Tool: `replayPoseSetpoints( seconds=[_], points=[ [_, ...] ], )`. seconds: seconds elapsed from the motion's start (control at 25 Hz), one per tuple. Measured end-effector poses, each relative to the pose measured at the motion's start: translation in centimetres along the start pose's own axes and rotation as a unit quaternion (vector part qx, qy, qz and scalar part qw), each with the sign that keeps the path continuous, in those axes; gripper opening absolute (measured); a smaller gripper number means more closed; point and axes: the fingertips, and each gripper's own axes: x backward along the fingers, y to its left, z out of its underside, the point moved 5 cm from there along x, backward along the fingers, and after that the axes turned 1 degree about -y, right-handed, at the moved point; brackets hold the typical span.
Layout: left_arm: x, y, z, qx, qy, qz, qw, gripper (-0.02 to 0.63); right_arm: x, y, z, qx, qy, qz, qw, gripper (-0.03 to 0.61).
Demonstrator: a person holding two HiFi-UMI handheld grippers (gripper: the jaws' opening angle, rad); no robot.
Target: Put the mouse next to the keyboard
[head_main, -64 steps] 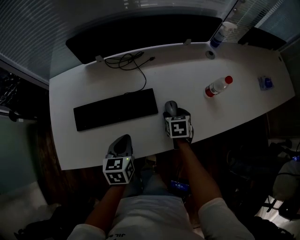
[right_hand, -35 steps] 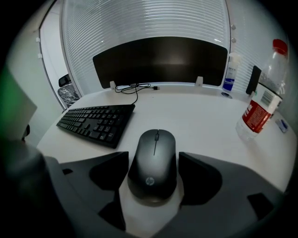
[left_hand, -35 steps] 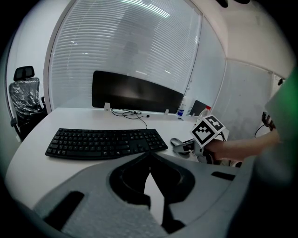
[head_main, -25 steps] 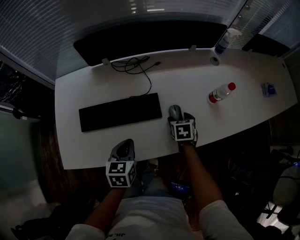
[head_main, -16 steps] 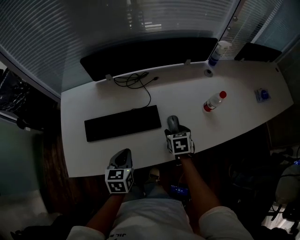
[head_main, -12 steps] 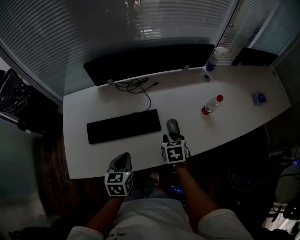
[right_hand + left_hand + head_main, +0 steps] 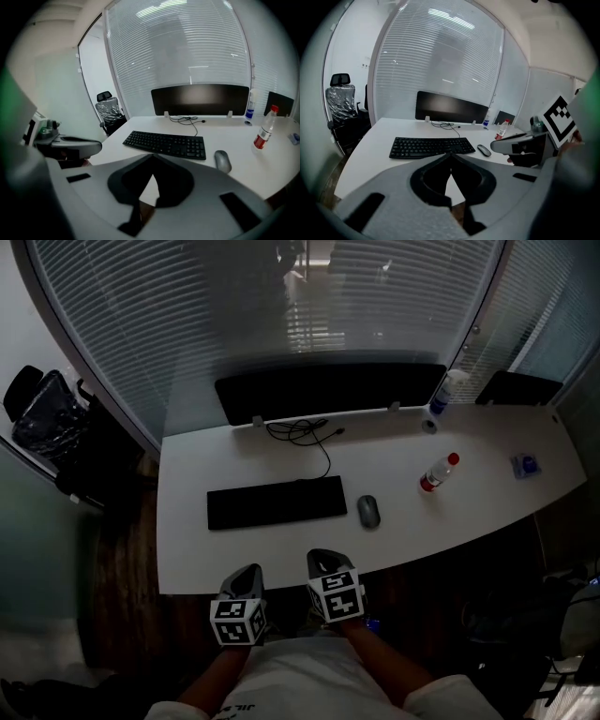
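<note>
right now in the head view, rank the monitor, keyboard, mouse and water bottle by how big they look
1. monitor, the widest dark shape
2. keyboard
3. water bottle and mouse: nearly alike. The bottle looks longer and the mouse wider, so I leave them unranked.

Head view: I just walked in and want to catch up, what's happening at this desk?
A person holds a two-jaw gripper in each hand. The mouse lies on the white desk just right of the keyboard, with nothing touching it. The left gripper and right gripper hang by the desk's near edge, both shut and empty. The right one's jaws have just been closing, on nothing. The placing looks done.
</note>
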Motion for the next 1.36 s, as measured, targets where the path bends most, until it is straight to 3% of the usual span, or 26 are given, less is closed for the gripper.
replayPoseSetpoints(
  seconds=[0.24,0.6,1.36],
  points=[
    [2.6,2.2,0.6,0.011,-0.015,-0.020,0.9996,0.005,-0.3,3.6,1.5,0.004,0.001,-0.016,1.000,0.005],
    [4.4,3.0,1.7,0.007,-0.026,-0.014,0.9995,0.005,0.0,7.0,1.9,0.018,-0.010,-0.029,0.999,0.003],
    [4.7,3.1,1.5,0.002,-0.029,-0.005,0.9996,0.005,0.5,7.4,1.7,0.030,-0.015,-0.015,0.999,0.003]
  ],
)
